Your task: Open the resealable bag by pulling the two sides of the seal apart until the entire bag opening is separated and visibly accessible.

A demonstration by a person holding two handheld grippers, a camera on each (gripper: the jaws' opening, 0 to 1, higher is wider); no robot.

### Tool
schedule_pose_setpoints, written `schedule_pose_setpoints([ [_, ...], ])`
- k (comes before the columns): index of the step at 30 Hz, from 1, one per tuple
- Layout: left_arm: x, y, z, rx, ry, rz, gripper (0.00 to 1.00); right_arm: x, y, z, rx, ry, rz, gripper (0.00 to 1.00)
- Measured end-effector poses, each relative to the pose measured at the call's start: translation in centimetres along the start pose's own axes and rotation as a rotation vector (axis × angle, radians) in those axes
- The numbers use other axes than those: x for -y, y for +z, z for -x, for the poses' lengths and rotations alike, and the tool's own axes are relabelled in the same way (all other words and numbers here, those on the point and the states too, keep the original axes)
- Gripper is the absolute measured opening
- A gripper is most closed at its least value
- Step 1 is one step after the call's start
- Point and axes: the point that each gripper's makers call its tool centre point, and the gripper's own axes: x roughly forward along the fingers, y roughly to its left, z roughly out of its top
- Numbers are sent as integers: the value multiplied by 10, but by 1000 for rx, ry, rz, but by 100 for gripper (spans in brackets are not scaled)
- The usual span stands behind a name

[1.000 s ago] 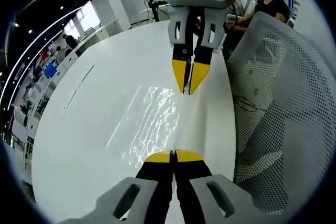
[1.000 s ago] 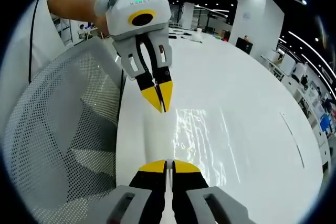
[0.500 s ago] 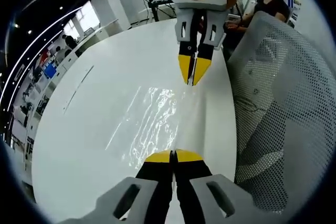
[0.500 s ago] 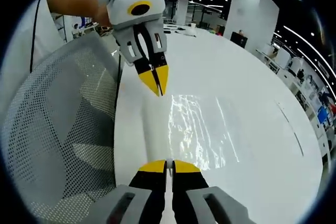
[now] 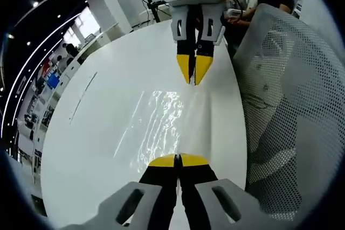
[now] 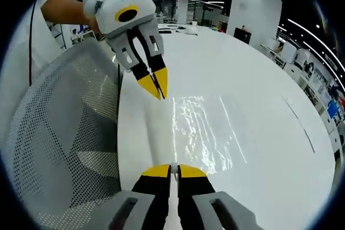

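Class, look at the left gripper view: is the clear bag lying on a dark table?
No. The clear bag lies flat on a glossy white table, between the two grippers' yellow tips.

No lettering, label or number can be read anywhere.

We see a clear resealable bag (image 5: 159, 125) lying flat on the white table (image 5: 97, 133), its film wrinkled and throwing bright glare. In the left gripper view it stretches between the two sets of yellow tips, one edge running along the table's side nearest the mesh chair. In the right gripper view the same bag (image 6: 207, 133) shows as a see-through rectangle with straight side edges. We cannot tell whether the seal is parted.
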Motion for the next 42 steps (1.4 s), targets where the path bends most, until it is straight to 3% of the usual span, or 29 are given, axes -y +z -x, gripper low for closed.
schedule_pose_setpoints([
  [4,-1,3,0,0,23,-59,0,-6,8,-2,24,34,-36,12],
  [16,2,4,-3,0,20,-90,0,-3,37,3,94,34,-6,12],
  [27,4,6,-2,12,24,-108,0,8,37,-5,84,24,-67,11],
  [36,7,9,-4,31,18,-115,0,-1,32,-13,62,68,-102,9],
  [42,5,12,-3,51,18,-75,0,-11,30,-19,38,109,-118,8],
])
